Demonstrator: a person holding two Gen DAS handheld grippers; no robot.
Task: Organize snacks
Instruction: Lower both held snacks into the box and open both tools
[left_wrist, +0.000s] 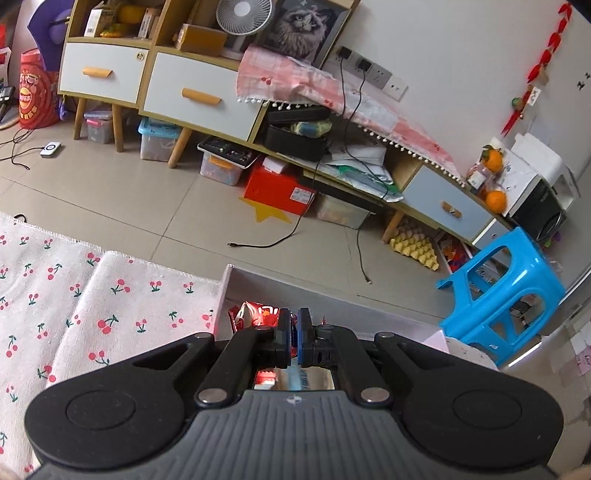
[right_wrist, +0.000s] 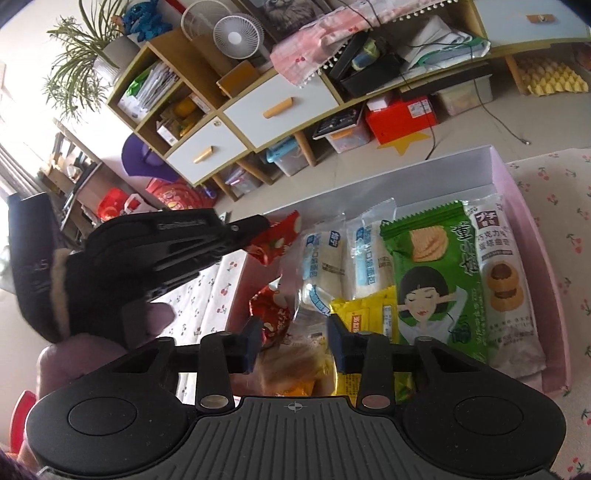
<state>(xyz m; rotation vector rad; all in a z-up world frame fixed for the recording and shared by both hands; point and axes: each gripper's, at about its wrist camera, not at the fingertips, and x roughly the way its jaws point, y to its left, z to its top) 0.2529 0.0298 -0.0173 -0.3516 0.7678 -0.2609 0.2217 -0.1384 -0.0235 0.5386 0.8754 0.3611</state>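
Note:
A pink-walled box (right_wrist: 517, 221) on the cherry-print cloth holds several snacks: a green crisp packet (right_wrist: 432, 280), a cookie packet (right_wrist: 506, 280), two white bread packets (right_wrist: 321, 258), a yellow packet (right_wrist: 365, 314) and a red packet (right_wrist: 273, 314). My left gripper (right_wrist: 264, 225) is shut on another small red snack packet (right_wrist: 282, 236) over the box's left end. The left wrist view shows that gripper (left_wrist: 294, 321), the red packet (left_wrist: 255, 314) and the box's far wall (left_wrist: 332, 291). My right gripper (right_wrist: 295, 332) hangs low over the box's near side, its pads closed against a clear packet with yellow-brown contents (right_wrist: 291, 354).
The cherry-print cloth (left_wrist: 92, 295) covers the surface left of the box. A person's hand (right_wrist: 159, 317) holds the left gripper. Beyond the edge lie tiled floor with loose cables (left_wrist: 258, 243), a blue stool (left_wrist: 509, 295) and a low cabinet (left_wrist: 199, 96) with storage boxes beneath.

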